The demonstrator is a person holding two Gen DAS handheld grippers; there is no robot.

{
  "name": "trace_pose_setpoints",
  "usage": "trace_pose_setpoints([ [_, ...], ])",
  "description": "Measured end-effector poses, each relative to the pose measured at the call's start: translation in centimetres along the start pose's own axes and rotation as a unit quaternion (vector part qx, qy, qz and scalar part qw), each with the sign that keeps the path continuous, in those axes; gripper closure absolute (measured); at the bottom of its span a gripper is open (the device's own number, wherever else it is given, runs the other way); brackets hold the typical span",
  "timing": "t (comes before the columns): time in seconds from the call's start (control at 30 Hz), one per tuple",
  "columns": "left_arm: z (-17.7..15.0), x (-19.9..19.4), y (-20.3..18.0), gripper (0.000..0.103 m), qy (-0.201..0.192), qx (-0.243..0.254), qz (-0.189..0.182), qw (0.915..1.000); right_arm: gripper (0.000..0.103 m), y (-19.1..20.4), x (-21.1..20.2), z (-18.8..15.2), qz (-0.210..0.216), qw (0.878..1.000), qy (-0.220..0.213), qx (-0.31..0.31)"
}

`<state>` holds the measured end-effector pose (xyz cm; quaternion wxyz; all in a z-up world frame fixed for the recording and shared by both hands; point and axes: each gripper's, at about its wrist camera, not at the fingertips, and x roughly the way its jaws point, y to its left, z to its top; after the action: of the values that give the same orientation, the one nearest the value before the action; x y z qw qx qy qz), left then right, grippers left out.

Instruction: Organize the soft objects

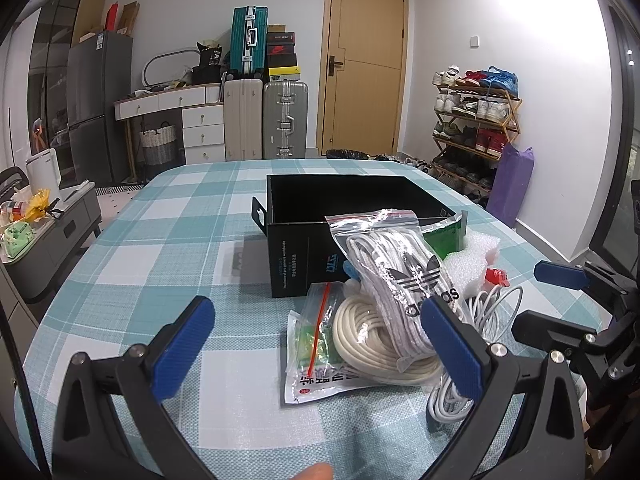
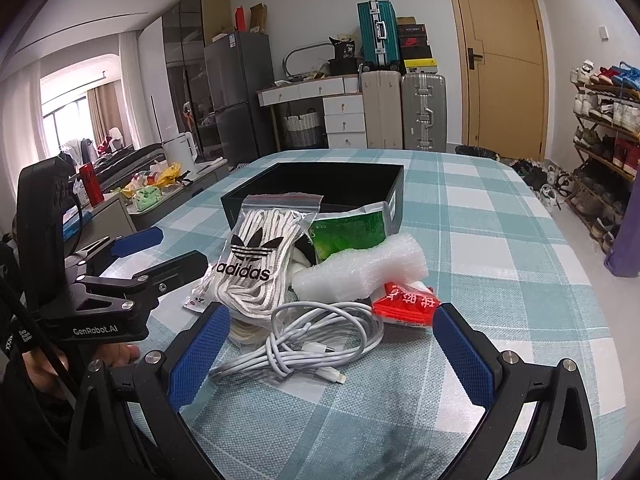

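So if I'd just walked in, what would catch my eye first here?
Probably the heap of soft things mid-table on the checked tablecloth: a clear adidas bag of white laces leaning on top, a tangled white cable in front. Just behind stands an open black box. Framing it all, the blue-padded left gripper and right gripper, both open.

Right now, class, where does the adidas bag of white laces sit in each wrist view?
Left wrist view: adidas lace bag lies right of centre, leaning on the black box.
Right wrist view: adidas lace bag lies left of centre, before the black box.
Shared landmark: that black box.
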<state>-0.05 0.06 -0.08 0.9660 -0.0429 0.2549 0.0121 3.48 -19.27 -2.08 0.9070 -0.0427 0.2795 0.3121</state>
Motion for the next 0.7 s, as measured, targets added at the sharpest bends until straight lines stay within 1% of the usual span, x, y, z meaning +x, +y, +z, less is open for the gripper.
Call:
trace_pose_setpoints([
  [0.7, -0.08, 0.05, 0.28, 0.0, -0.003, -0.005, 0.001, 1.0, 0.0, 0.0, -0.17, -0.43, -0.008, 1.0, 0.002, 0.008],
])
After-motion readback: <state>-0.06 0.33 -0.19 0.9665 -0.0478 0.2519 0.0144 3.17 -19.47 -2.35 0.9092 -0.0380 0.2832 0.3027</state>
